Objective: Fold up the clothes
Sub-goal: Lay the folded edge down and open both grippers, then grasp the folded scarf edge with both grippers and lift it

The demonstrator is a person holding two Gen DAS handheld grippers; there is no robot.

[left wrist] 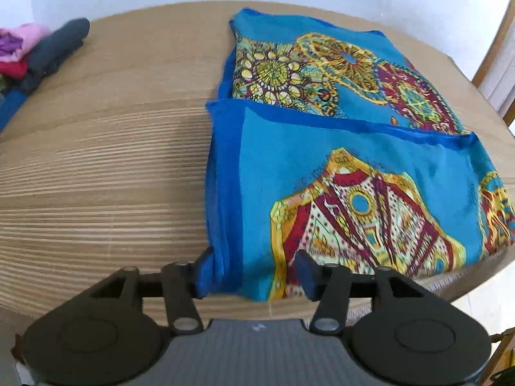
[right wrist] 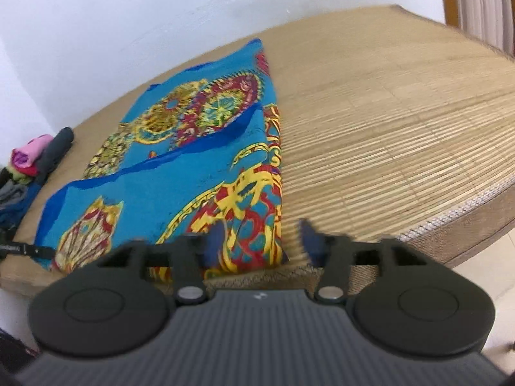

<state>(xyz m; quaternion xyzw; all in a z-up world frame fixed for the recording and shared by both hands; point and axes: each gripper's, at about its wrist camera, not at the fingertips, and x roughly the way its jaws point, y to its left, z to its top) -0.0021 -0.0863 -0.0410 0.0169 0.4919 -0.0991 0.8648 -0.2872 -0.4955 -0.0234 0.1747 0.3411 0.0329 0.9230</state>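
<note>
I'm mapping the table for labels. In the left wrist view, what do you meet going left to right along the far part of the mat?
Pink garment → dark grey rolled garment → bare bamboo mat → blue patterned scarf → wooden frame.

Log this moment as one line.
stage: fold underway | blue patterned cloth: folded on mat | left gripper: open, at near-left corner | right gripper: open, at near-right corner

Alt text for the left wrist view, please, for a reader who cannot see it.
A folded blue patterned cloth lies on a slatted mat, its near corner between the open fingers of the left gripper. A pile of clothes sits at the mat's far left edge.
</note>
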